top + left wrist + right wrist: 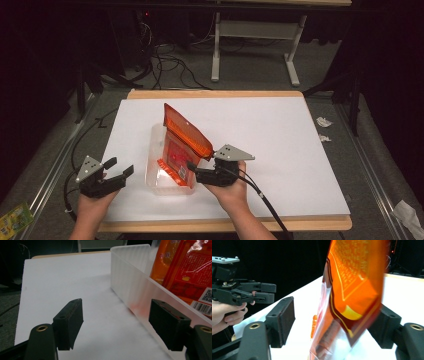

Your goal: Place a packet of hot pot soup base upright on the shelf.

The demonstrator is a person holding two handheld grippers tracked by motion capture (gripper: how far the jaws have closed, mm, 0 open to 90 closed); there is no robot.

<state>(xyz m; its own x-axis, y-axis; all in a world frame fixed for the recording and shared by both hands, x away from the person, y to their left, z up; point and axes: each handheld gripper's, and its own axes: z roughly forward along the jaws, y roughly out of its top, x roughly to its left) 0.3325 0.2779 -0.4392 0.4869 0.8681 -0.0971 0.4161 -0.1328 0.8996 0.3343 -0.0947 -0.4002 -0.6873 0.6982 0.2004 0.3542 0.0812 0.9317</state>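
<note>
Standing tilted in a clear bin (159,150), an orange-red pouch (184,135) leans toward the right gripper (199,171), whose jaws are spread to either side of the pouch's lower edge without clearly pressing it. The pouch is glossy film with a hang hole near its top corner; its printed face carries yellow borders, a framed panel of small script too fine to read, a barcode and a QR code (206,295) seen through the left gripper view. In the right gripper view the pouch (352,285) hangs between the black ribbed jaw pads, its surface blurred. The bin is frosted, ribbed plastic with rounded corners, sitting on a white sheet (280,145) that covers a wooden table (215,94). The left gripper (119,169) is held just beside the bin's left wall (130,282), jaws wide apart and holding nothing. A grey three-cornered plate tops each gripper, and a black cable (265,200) trails from the right one.
</note>
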